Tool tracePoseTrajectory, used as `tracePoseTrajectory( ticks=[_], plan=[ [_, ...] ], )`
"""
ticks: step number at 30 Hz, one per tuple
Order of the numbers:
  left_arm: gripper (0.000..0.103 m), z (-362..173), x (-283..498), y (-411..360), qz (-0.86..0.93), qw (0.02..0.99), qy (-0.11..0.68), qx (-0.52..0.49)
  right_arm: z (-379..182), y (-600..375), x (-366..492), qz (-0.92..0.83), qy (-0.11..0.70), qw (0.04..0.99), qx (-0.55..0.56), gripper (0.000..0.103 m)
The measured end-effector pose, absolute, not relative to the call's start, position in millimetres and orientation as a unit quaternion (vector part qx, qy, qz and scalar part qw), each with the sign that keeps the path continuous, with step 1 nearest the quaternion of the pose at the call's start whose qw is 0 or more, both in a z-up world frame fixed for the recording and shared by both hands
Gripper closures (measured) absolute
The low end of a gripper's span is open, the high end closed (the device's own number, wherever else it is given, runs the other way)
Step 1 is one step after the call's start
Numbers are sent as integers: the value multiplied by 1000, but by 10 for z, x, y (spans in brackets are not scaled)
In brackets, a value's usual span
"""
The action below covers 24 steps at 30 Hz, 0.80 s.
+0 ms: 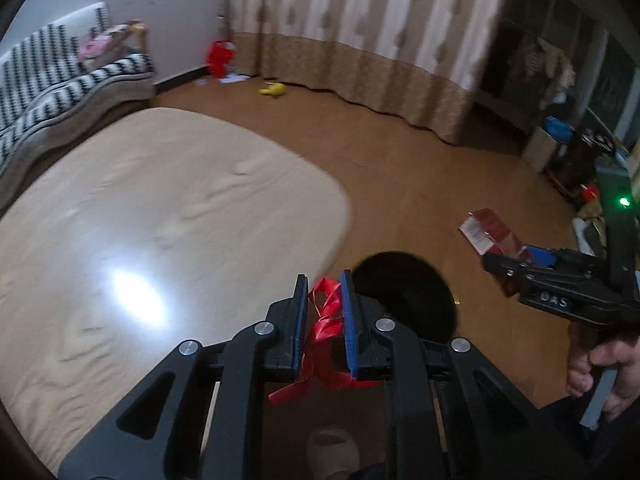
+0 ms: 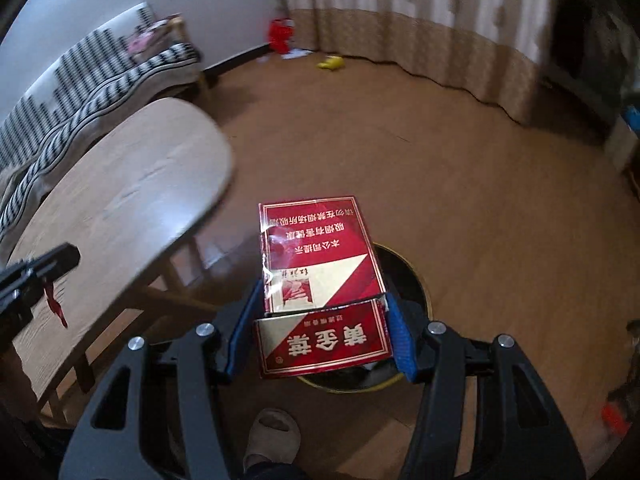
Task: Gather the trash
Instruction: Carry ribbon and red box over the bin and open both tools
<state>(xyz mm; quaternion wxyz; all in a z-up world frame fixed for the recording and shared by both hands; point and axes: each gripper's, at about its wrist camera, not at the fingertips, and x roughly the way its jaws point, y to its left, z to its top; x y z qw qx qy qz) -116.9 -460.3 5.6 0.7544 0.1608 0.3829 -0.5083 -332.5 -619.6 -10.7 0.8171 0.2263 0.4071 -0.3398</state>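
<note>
Right claw (image 2: pixel 320 332) grips red carton (image 2: pixel 320 272) printed 黄金叶 above bin (image 2: pixel 416 280)

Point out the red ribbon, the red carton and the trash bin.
red ribbon (image 1: pixel 326 312), left wrist view, crumpled bunch between the fingers.
red carton (image 2: pixel 320 264), right wrist view, middle of its top face.
trash bin (image 1: pixel 416 300), left wrist view, dark opening.

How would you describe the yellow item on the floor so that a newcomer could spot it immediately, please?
Look along the long beige curtain to where its hem meets the wooden floor, toward the corner. The yellow item lies alone just before the hem, right of the red object in the corner; it is the only yellow thing there.
</note>
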Motion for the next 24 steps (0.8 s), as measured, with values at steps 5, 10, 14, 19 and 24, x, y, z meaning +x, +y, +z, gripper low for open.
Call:
tracePoseTrajectory(
  ticks=[5, 10, 14, 19, 24],
  plan=[
    [88, -138, -1347, -4942, -527, 734, 389, 177, -352, -6473, -3553, -356, 416, 795, 261, 47],
    [88, -233, -1378, -5130, -532, 728, 389, 188, -396, -6578, -3539, -358, 416, 792, 268, 46],
    [88, -286, -1341, -5231, -531, 726, 396, 186, -399, -6607, -3415, -356, 415, 792, 273, 46],
    [88, -330, -1357, -5283, -533, 722, 401, 184, -403, -6582, -3365, -353, 414, 789, 286, 30],
    [88, -384, -1418, -5369, -539, 716, 404, 184, -388, -6573, -3359, -355, 408, 792, 285, 26]
  ],
)
